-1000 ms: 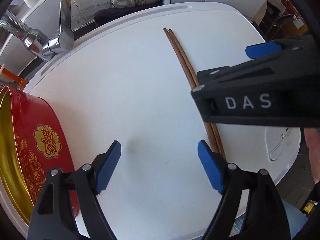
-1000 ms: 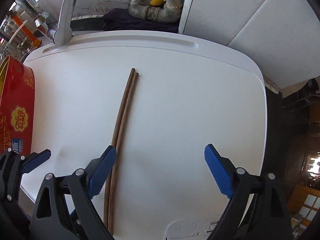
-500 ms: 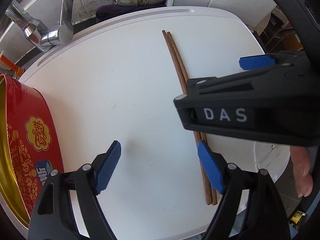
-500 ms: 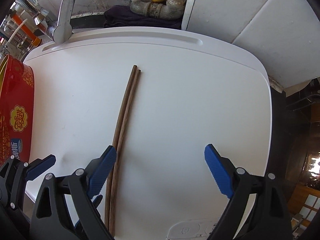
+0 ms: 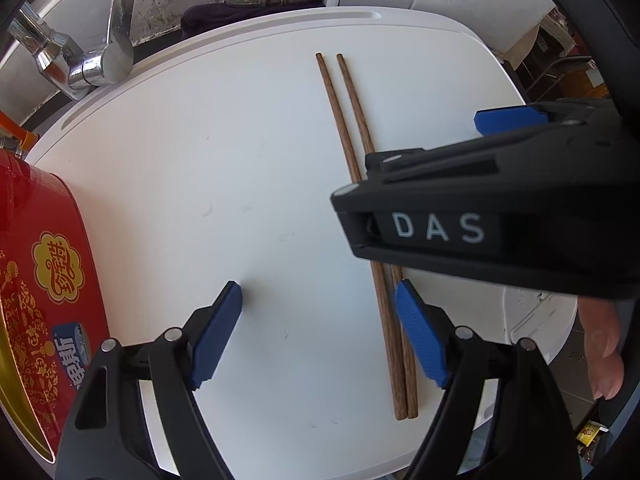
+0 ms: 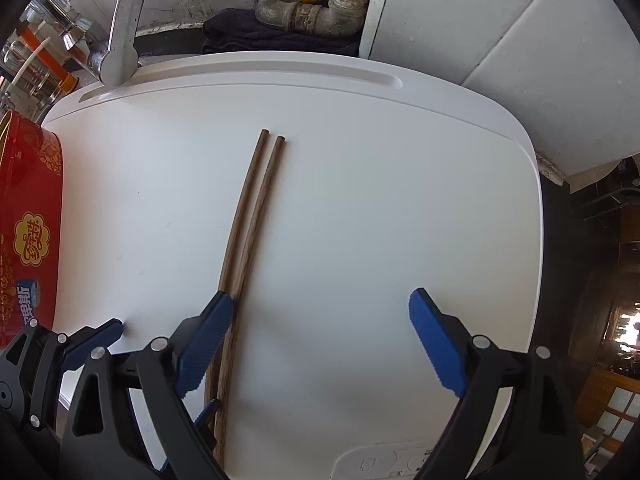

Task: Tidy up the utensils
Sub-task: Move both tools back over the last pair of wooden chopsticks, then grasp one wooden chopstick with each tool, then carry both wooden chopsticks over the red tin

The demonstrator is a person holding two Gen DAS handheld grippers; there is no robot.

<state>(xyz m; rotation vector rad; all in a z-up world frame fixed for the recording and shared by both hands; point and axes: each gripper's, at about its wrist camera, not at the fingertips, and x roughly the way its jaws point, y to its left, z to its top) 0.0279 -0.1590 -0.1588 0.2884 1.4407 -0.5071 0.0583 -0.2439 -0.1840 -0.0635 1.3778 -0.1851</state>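
Note:
Two brown wooden chopsticks (image 5: 352,128) lie side by side on the white board (image 5: 200,168), also in the right wrist view (image 6: 250,208). My left gripper (image 5: 318,332) is open and empty above the board, its right pad just over the chopsticks' near part. My right gripper (image 6: 320,332) is open and empty, its left pad over the chopsticks; its body crosses the left wrist view (image 5: 500,216) above them. A red tin (image 5: 44,280) with a gold inside stands at the left, also in the right wrist view (image 6: 28,232).
A chrome tap (image 5: 100,52) stands at the board's far left. A grey pipe (image 6: 316,12) and a dark cloth (image 6: 272,36) lie behind the board. White panels (image 6: 500,20) rise at the back right. The board's right edge drops to a dark floor.
Both grippers have shifted left relative to the chopsticks and drawn back slightly. The chopsticks' far tips now lie a little apart. Both grippers stay open.

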